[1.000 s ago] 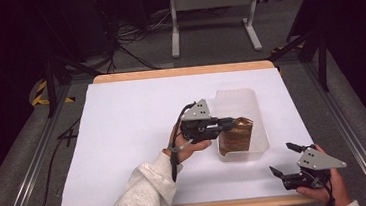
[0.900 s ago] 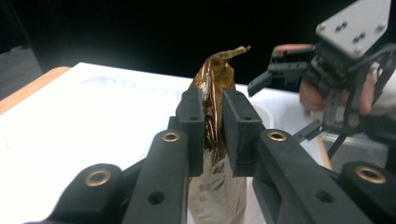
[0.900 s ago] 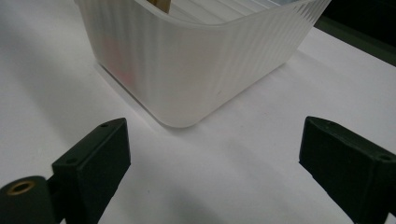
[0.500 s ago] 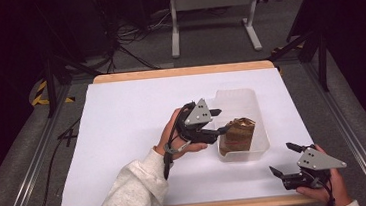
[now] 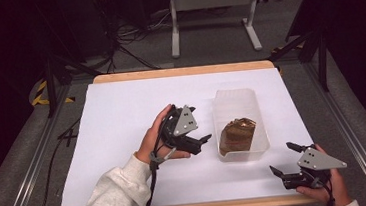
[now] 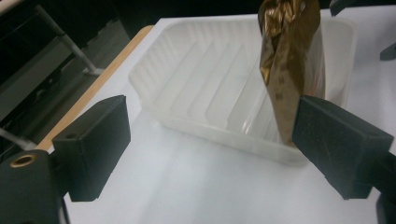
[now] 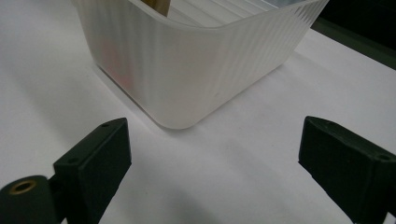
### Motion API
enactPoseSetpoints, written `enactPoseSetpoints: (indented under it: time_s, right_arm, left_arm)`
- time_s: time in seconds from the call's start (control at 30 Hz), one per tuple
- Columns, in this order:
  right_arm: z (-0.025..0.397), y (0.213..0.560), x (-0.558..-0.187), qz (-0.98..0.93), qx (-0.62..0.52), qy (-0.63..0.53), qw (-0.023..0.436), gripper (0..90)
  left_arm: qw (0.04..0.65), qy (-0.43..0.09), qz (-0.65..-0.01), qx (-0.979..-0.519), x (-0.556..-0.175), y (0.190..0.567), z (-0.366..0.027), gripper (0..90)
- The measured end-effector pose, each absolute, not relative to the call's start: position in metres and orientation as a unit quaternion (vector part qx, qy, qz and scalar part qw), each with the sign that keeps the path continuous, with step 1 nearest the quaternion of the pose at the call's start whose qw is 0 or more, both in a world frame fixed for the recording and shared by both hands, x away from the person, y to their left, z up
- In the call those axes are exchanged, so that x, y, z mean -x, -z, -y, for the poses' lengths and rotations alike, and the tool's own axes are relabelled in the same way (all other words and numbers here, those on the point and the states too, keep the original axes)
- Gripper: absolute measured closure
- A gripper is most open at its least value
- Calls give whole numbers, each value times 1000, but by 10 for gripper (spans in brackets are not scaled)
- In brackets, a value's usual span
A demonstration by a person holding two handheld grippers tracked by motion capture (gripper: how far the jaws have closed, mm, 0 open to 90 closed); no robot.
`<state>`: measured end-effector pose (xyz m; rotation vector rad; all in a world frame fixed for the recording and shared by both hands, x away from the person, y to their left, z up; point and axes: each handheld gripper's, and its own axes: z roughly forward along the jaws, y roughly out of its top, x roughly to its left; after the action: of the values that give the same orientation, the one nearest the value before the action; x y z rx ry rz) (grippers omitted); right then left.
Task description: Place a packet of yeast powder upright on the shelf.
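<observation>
On the white surface (image 5: 124,138) the translucent tub (image 5: 235,103) already holds my brown foil pouch (image 5: 237,136), upright at its near end — placing looks done. Left gripper (image 5: 200,142), spread and empty, sits just beside it; right gripper (image 5: 282,159) waits spread, apart.

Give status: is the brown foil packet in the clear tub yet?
Done: the crinkled brown foil packet stands inside the ribbed translucent plastic tub. In hand: nothing; the left gripper is open beside the tub, the right gripper open near the table's corner. No other items on the white tabletop.
</observation>
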<state>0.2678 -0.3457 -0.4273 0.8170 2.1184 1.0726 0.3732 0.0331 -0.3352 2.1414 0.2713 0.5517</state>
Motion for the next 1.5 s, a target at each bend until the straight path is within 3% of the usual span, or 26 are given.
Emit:
enactPoseSetpoints:
  time_s: [1.5]
  right_arm:
    - [343, 431, -271, -809, -308, -403, 298, 83]
  left_arm:
    - [344, -279, -218, -870, -361, 400, -151, 84]
